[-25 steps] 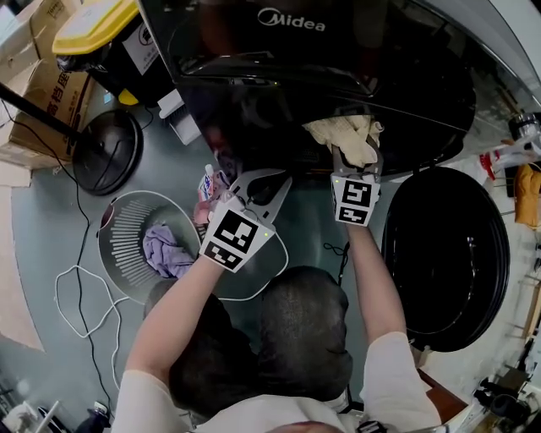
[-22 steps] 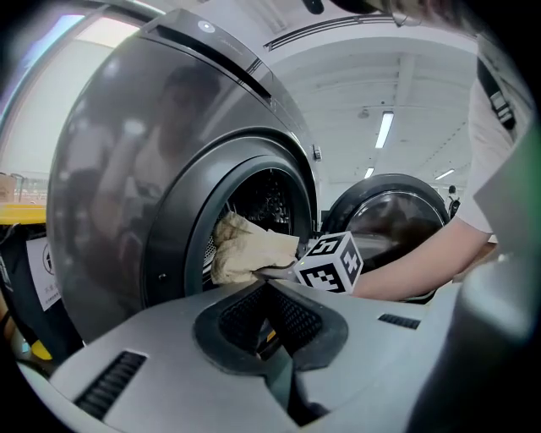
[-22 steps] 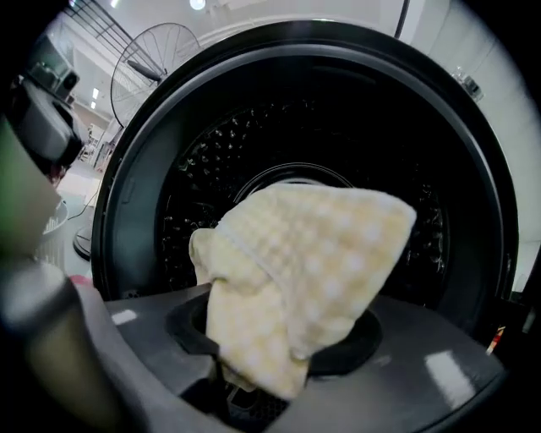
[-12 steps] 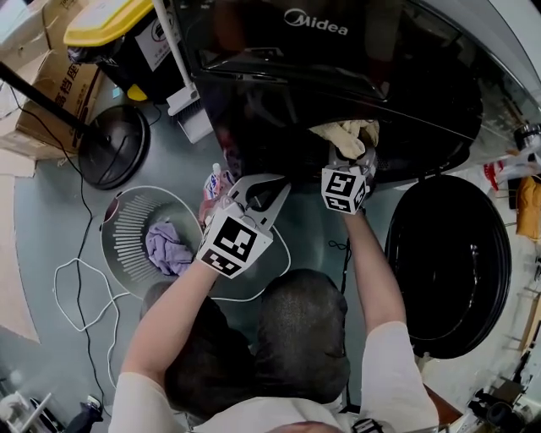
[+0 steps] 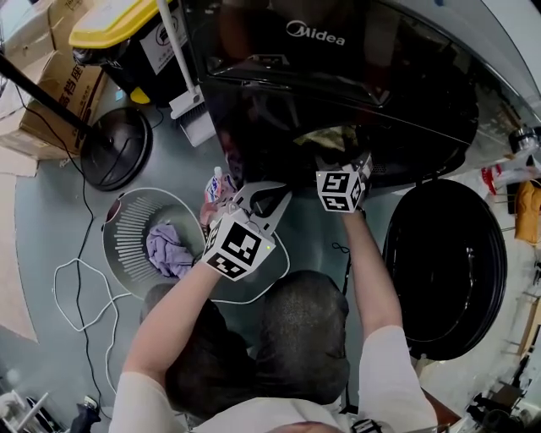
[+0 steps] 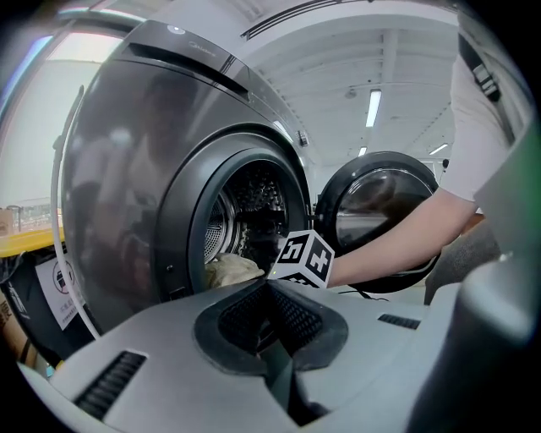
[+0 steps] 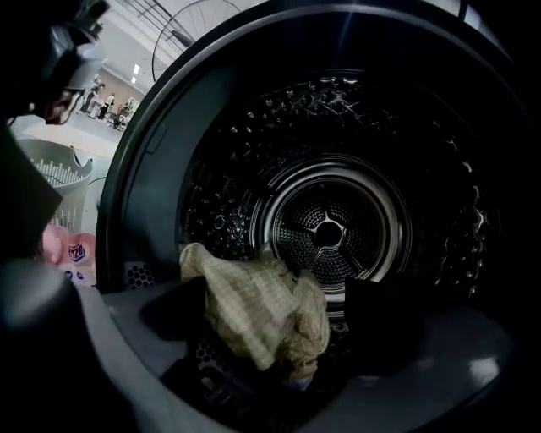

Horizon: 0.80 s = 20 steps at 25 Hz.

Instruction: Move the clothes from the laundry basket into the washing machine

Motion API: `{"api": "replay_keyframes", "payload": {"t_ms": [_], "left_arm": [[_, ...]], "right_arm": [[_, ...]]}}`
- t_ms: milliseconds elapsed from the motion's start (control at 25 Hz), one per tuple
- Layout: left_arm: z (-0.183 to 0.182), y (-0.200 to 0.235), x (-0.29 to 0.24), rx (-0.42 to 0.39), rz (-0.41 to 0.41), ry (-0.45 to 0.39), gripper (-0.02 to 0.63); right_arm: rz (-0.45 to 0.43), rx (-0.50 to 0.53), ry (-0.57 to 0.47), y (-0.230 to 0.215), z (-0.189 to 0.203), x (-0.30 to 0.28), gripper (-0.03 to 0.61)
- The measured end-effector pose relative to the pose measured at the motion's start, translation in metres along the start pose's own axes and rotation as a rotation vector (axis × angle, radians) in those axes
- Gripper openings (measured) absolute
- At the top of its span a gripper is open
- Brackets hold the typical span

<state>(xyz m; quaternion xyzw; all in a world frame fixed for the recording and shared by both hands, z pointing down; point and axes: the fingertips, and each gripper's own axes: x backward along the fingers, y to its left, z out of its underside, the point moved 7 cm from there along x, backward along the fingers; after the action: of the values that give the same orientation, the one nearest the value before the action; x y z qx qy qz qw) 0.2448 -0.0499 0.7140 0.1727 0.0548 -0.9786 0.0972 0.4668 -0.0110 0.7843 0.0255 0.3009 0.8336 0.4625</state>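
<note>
The dark washing machine [image 5: 313, 38] stands with its round door [image 5: 448, 262] swung open. My right gripper [image 5: 347, 162] reaches into the drum mouth [image 7: 325, 232]. Its jaws are opening, and a beige checked cloth [image 7: 254, 317] lies loosely between them, draped toward the left jaw; the pads do not press on it. My left gripper [image 5: 269, 193] hovers in front of the machine, shut and empty; in the left gripper view [image 6: 270, 296] its pads meet. The white laundry basket [image 5: 118, 228] on the floor holds a purple garment [image 5: 169, 249].
A pink bottle [image 5: 215, 182] stands between basket and machine. A black round stand base [image 5: 114, 148], cardboard boxes [image 5: 42, 84], a yellow-lidded bin [image 5: 110, 25] and a white cable [image 5: 76, 287] lie to the left. The person's knees are below the grippers.
The right gripper carried the beige cloth down and deeper into the drum mouth, so less of it shows from above. The left gripper stayed in place.
</note>
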Motion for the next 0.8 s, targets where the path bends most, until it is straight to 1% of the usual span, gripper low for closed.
{"api": "replay_keyframes", "payload": {"t_ms": [200, 400, 680, 800], "left_arm": [[0.006, 0.003, -0.001, 0.004, -0.001, 0.013, 0.006], [0.005, 0.008, 0.001, 0.024, -0.003, 0.003, 0.006], [0.006, 0.014, -0.002, 0.050, -0.013, -0.006, 0.006], [0.007, 0.016, -0.002, 0.063, -0.013, -0.015, 0.006]], "right_arm": [[-0.002, -0.022, 0.015, 0.001, 0.011, 0.006, 0.509], [0.027, -0.067, 0.013, 0.000, 0.014, 0.013, 0.509], [-0.003, -0.118, 0.032, -0.006, 0.002, 0.030, 0.502], [-0.004, -0.146, 0.015, -0.009, -0.014, 0.046, 0.473]]}}
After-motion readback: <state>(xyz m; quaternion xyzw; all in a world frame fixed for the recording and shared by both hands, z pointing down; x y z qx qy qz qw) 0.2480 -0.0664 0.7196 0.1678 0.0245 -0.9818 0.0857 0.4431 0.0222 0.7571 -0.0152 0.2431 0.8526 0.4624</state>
